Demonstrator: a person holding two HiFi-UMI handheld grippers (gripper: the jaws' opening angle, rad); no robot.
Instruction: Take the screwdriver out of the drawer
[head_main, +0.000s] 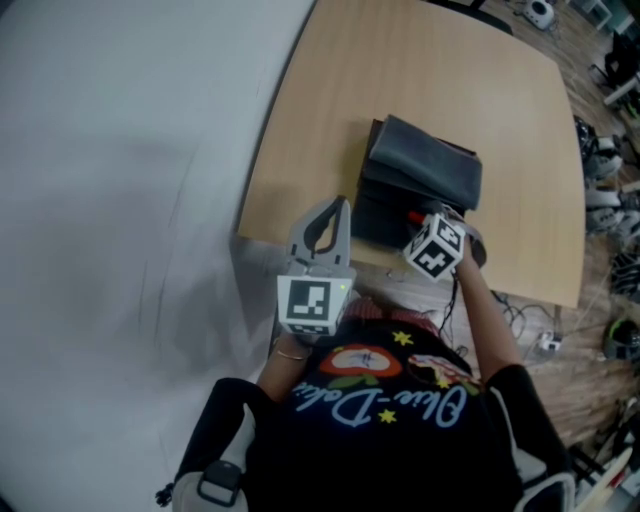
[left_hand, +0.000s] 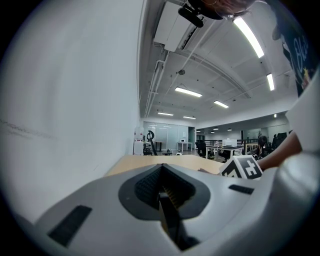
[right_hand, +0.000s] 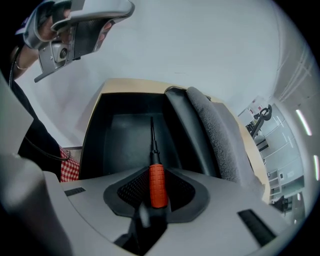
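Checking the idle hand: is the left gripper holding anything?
No, the left gripper is shut, its jaws together with nothing between them.

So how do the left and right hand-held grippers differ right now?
The left hand-held gripper is shut on nothing; the right hand-held gripper grips the screwdriver by its orange handle. The left points about level, near the table edge; the right tilts steeply down into the open drawer. Both share the same grey two-jaw design.
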